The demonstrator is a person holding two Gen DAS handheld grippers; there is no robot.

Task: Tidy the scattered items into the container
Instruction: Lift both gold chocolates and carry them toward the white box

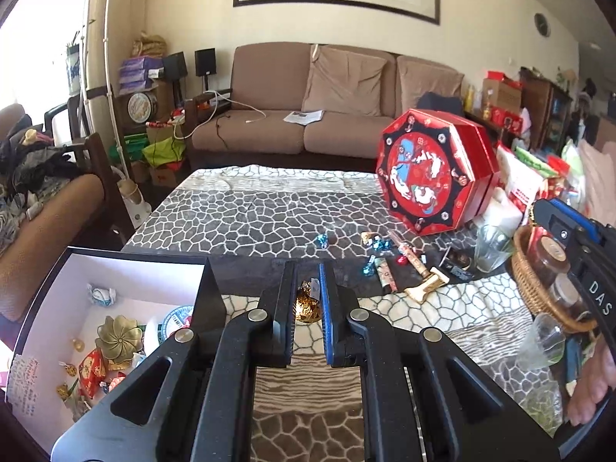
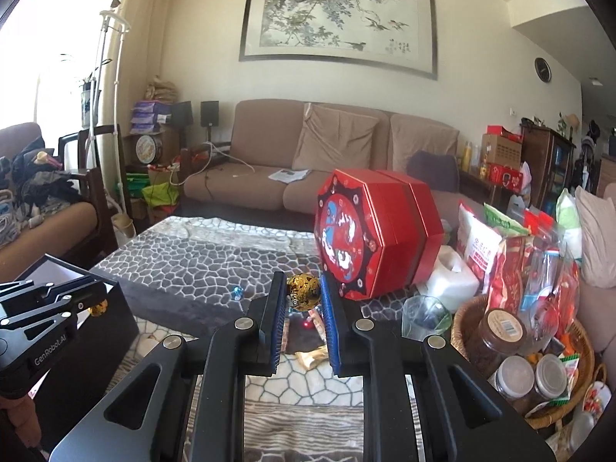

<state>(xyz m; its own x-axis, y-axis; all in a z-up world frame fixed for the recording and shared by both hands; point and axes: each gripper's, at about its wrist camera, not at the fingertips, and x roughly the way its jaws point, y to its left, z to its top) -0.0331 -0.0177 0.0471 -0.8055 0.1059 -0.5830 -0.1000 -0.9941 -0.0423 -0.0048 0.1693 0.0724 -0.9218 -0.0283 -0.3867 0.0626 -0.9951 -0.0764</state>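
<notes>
In the left wrist view my left gripper (image 1: pixel 307 288) is shut on a gold-foil ball (image 1: pixel 308 306), just right of the black box with white inside walls (image 1: pixel 115 281), which holds several trinkets. In the right wrist view my right gripper (image 2: pixel 304 283) is shut on a second gold-foil ball (image 2: pixel 304 290), held above the patterned table cover (image 2: pixel 200 265). The left gripper (image 2: pixel 98 306) shows there too, at the box (image 2: pixel 119 323). Blue foil candies (image 1: pixel 322 239), a red candy (image 1: pixel 401 260) and a gold-capped tube (image 1: pixel 412 260) lie scattered mid-table.
A red octagonal box (image 1: pixel 427 177) leans at the right of the table. A wicker basket (image 2: pixel 466 331) with jars, a glass cup (image 2: pixel 423 315) and snack bags (image 2: pixel 519 269) crowd the right side. A brown sofa (image 1: pixel 308 131) stands behind.
</notes>
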